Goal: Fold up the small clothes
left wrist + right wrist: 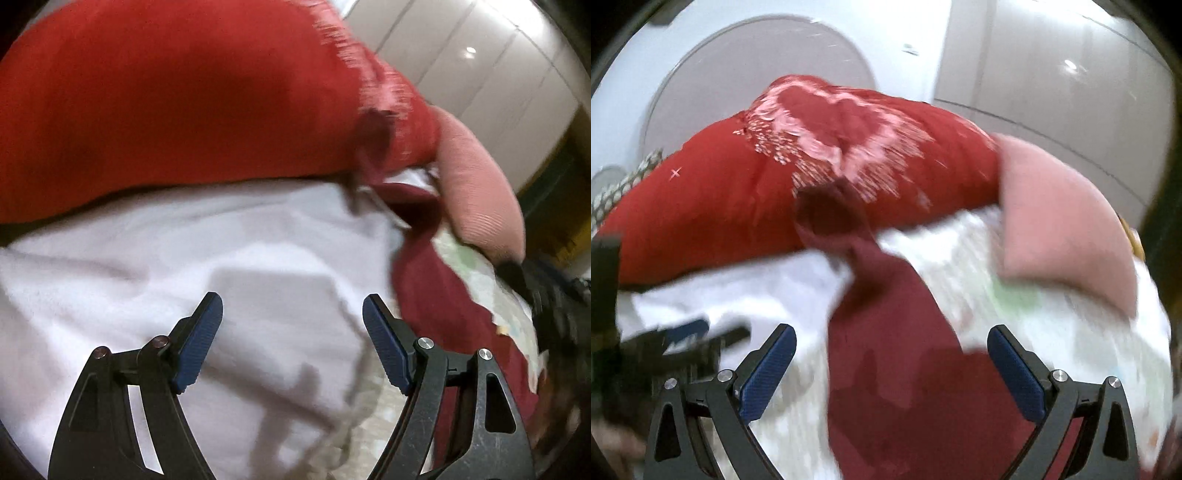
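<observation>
Maroon sock (886, 332) lies lengthwise, cuff toward red pillow (720, 206); both hand-held grippers (291, 339) (892, 373) released.

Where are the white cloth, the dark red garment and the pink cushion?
white cloth (155, 273): left wrist view, its flat middle.
dark red garment (905, 369): right wrist view, its wide lower part.
pink cushion (1056, 221): right wrist view, its ribbed face.
</observation>
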